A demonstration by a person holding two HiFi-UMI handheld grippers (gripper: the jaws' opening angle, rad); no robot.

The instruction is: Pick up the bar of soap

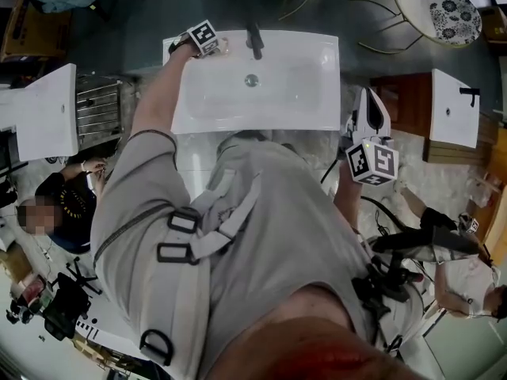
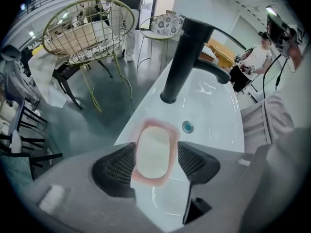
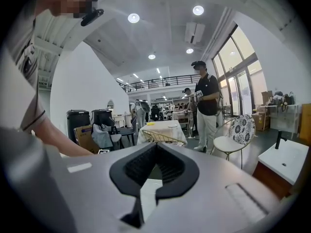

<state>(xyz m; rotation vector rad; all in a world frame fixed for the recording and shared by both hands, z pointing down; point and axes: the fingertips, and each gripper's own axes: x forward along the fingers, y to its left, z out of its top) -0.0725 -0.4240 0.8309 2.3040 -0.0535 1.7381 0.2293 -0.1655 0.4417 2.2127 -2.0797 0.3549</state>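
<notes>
A cream oval bar of soap point(image 2: 154, 150) lies in a pink dish point(image 2: 167, 128) on the left back corner of the white sink point(image 2: 218, 125). My left gripper point(image 2: 155, 160) reaches down over it, one black pad on each side of the bar, close to the dish rim; I see no firm press on the soap. In the head view that gripper point(image 1: 215, 44) is at the sink's point(image 1: 317, 109) far left corner. My right gripper point(image 3: 156, 148) hangs off the sink's right side, pointing into the room, jaws together with nothing between them; its marker cube point(image 1: 371, 162) shows in the head view.
A black faucet point(image 2: 187, 57) stands just behind the soap, with the drain point(image 2: 187, 126) to its right. Wire chairs point(image 2: 87, 28) stand on the floor beyond the sink. More white basins point(image 1: 43, 109) sit left and right, and people stand around.
</notes>
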